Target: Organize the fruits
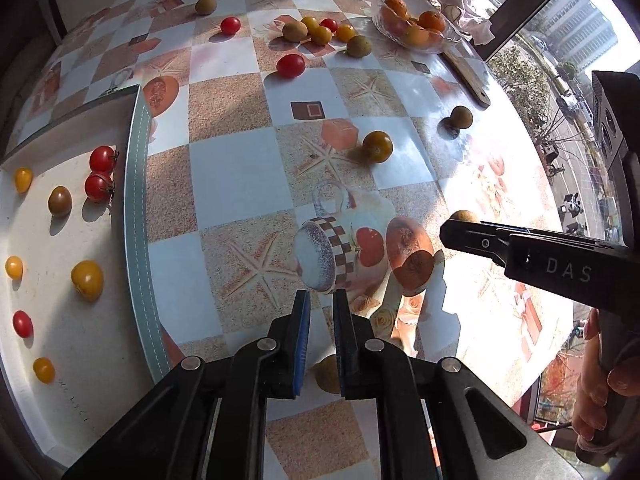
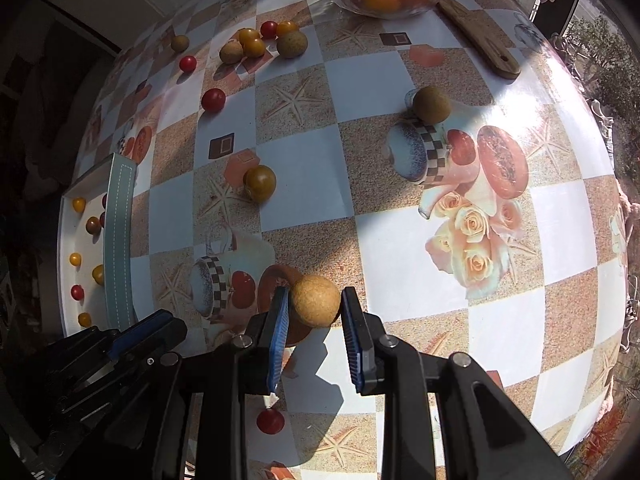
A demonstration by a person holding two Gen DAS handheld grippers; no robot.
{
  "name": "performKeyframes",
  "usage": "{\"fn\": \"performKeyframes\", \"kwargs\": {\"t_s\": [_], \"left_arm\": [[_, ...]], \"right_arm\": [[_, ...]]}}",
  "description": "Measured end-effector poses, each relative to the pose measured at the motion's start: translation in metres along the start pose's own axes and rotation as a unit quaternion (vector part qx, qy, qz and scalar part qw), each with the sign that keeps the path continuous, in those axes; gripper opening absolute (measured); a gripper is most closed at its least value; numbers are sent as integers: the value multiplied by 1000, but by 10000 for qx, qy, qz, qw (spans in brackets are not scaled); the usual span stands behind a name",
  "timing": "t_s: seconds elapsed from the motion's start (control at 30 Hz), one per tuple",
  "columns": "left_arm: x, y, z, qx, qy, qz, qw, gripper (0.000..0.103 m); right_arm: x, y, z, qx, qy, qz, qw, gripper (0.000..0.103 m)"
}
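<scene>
Right gripper (image 2: 314, 308) clamped on tan longan (image 2: 316, 300). Left gripper (image 1: 321, 312) nearly together, empty; fruit tray (image 1: 136, 208) at nine o'clock.

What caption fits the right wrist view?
Right hand-held gripper shut on a tan round fruit above the checkered tablecloth, cherry tomatoes scattered beyond.

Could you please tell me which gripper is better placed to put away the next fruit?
Right. The right gripper is shut on the tan round fruit, ready to carry. The left gripper, jaws nearly together, shows nothing between its fingertips.
</scene>
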State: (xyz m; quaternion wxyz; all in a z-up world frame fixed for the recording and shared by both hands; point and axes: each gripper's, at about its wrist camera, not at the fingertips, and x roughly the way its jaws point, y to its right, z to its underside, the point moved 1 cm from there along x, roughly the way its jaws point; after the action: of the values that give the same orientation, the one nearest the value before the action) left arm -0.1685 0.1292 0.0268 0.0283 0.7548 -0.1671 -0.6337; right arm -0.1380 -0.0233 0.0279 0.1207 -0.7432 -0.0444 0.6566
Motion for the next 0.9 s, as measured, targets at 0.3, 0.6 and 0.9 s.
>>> {"fn": "performKeyframes", "kwargs": {"t_s": [0.3,0.6,0.9], "left_arm": [[1,3,10,258,164,-373,9988,93],[24,22,22,759,-139,-1003,9920,54],[18,11,29,234,-227,-327,9989,7]], "right_arm": [[-3,7,12,162,-52,-71,9998,29],[-5,14,18,276,-55,-110,9995,29],[-14,14,19,307,30,-150,9994,29]]}}
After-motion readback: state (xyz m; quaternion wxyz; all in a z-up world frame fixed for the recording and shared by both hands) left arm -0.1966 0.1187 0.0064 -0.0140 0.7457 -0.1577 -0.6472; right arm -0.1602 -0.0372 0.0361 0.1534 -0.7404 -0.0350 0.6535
